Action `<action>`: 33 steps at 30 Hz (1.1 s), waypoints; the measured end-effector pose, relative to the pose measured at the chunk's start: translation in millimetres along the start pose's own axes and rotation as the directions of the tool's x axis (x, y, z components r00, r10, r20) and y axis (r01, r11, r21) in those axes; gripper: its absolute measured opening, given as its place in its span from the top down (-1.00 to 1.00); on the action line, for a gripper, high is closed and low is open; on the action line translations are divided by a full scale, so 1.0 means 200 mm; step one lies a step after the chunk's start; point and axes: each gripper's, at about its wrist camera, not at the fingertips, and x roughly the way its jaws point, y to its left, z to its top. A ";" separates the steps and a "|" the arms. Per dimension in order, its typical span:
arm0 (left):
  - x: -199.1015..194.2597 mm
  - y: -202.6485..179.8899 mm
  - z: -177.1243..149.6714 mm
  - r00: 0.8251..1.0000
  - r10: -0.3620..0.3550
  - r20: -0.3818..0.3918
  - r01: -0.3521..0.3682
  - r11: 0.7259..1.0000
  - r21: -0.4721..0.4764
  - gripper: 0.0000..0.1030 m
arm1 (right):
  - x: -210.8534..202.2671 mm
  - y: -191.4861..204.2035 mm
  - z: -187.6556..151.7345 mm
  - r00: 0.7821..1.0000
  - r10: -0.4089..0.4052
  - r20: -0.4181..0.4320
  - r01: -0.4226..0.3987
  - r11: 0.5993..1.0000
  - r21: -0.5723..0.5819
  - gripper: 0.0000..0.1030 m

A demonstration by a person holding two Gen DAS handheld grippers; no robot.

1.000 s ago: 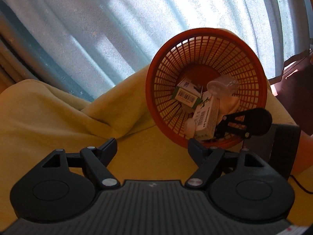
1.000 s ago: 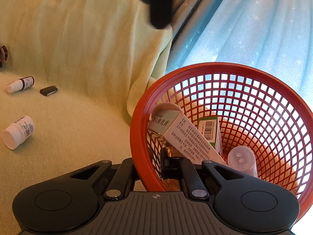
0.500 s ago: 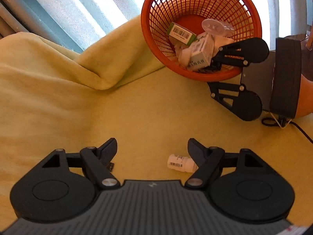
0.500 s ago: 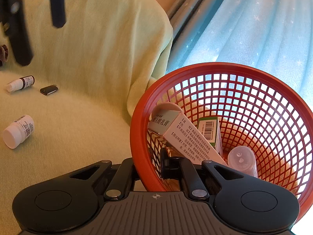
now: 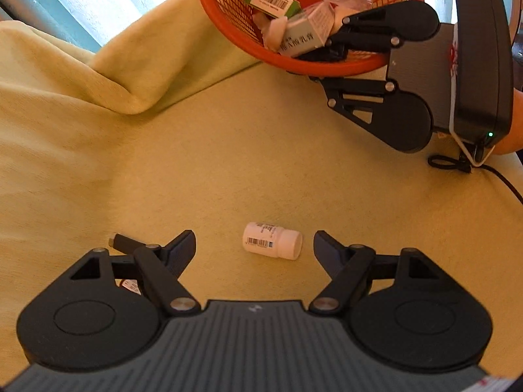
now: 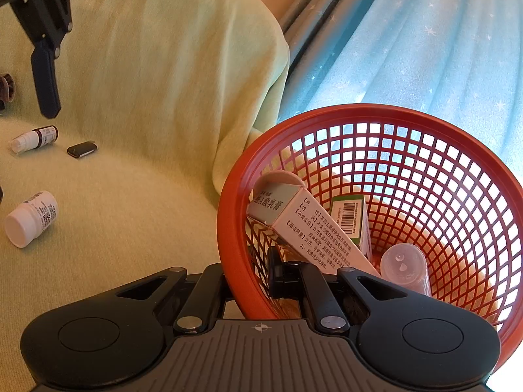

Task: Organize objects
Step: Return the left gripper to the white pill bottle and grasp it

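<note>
the left black two-finger gripper (image 5: 254, 245) points down at a yellow blanket (image 5: 228, 150), its jaws spread wide and holding nothing. a white plastic pill bottle with a barcode label (image 5: 272, 240) lies on its side on the blanket between the fingertips, untouched, likely the next thing to be picked up. the right black two-finger gripper (image 6: 246, 281) is pinched tight on the near rim of a round orange plastic mesh basket (image 6: 425, 176), one finger inside and one outside, seemingly to keep it tilted and steady for loading.

in the basket: two cartons, one long white and grey, one green and white, plus one clear plastic cup; other pale items are too hidden to count. loose on the blanket: two bottles, the white one and a small dark dropper bottle (image 6: 34, 138), and one small black oblong object (image 6: 81, 149).
</note>
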 end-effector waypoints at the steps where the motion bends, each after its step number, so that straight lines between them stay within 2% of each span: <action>1: 0.02 -0.01 0.00 1.000 -0.004 -0.004 0.004 1.000 0.001 -0.48 | 0.00 0.00 0.00 1.000 0.001 0.000 -0.001 1.000 0.000 0.95; 12: 0.11 -0.02 -0.05 0.999 -0.036 -0.030 0.036 0.999 0.003 -0.48 | 0.00 -0.01 -0.01 1.000 -0.001 0.000 0.001 1.000 -0.002 0.95; 33: 0.21 0.00 -0.06 0.997 -0.078 -0.025 0.077 0.997 -0.016 -0.47 | -0.01 0.00 -0.02 1.000 -0.001 -0.002 0.001 1.000 -0.009 0.95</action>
